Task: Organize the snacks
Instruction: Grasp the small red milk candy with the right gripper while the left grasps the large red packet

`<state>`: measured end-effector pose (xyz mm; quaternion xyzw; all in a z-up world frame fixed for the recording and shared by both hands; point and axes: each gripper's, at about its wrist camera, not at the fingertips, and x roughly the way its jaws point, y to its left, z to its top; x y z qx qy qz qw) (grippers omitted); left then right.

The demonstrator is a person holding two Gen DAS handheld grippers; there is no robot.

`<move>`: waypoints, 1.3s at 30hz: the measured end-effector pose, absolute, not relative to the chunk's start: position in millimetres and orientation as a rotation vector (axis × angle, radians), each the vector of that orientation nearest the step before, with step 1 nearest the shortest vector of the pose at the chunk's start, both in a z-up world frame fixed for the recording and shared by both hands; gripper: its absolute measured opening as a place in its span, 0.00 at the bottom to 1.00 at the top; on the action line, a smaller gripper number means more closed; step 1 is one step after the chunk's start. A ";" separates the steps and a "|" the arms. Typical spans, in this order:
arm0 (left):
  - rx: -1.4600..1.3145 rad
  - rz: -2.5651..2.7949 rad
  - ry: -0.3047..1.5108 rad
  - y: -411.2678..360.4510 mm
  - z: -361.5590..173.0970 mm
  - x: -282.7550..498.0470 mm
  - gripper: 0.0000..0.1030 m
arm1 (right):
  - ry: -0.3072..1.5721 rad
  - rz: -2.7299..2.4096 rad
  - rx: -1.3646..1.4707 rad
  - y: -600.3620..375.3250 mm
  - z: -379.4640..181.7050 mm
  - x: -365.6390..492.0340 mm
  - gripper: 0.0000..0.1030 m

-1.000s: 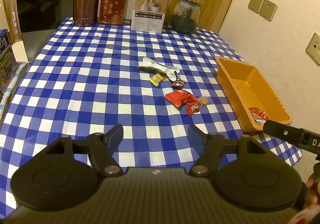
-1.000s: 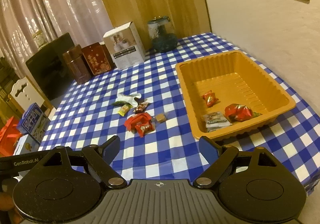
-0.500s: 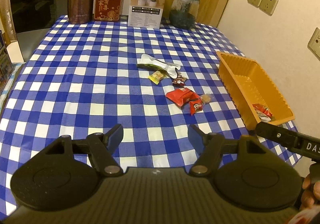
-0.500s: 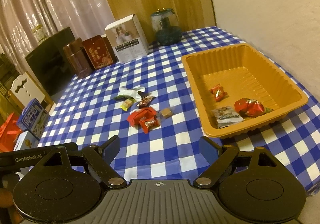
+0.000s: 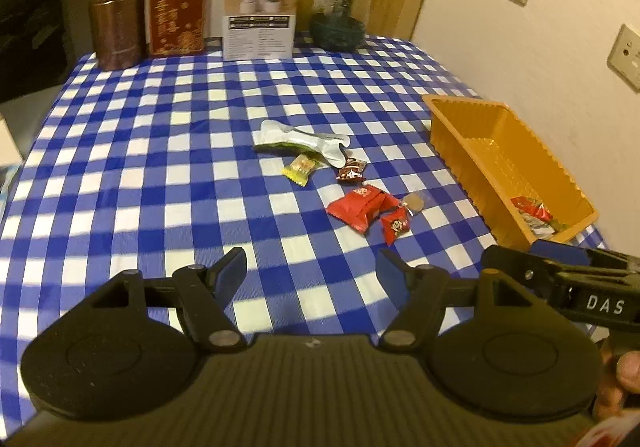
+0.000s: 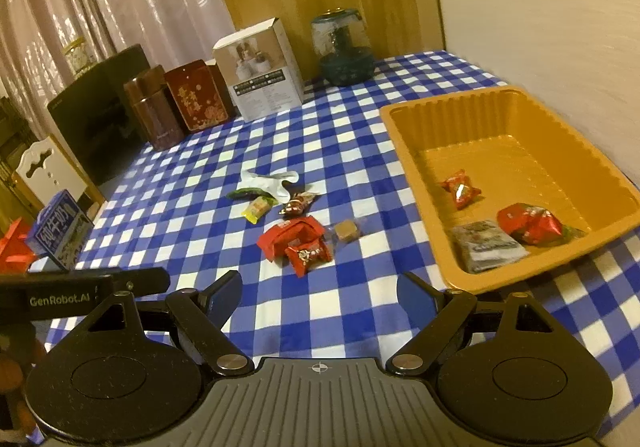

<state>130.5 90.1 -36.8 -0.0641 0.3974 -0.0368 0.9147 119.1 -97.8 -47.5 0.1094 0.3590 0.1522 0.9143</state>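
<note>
Bare tablecloth [image 5: 132, 175] left of snacks [image 5: 362, 206]; orange tray [image 6: 404, 135] flanks right.

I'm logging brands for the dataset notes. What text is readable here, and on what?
"GenRobot.AI": on the left gripper, seen from the right wrist.
"DAS": on the right gripper, seen from the left wrist; the rest is cut off.
White box, red tin, blue carton, snack wrappers: print unreadable.

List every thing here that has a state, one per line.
left hand-held gripper: open, empty
right hand-held gripper: open, empty
orange tray: holds three snacks
glass jar: lid on
white box: top flap raised
white wrapper: torn, crumpled
</note>
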 end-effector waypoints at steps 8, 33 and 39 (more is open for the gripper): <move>-0.084 -0.163 0.833 97.6 -54.2 164.3 0.66 | 0.743 0.324 0.176 -77.0 -70.7 144.5 0.70; -0.034 -0.309 0.836 97.1 -102.6 225.9 0.57 | 0.743 0.351 0.009 -41.3 -122.9 198.2 0.35; 0.003 -0.403 0.812 80.8 -100.6 235.9 0.54 | 0.739 0.312 0.002 -48.3 -121.4 192.5 0.27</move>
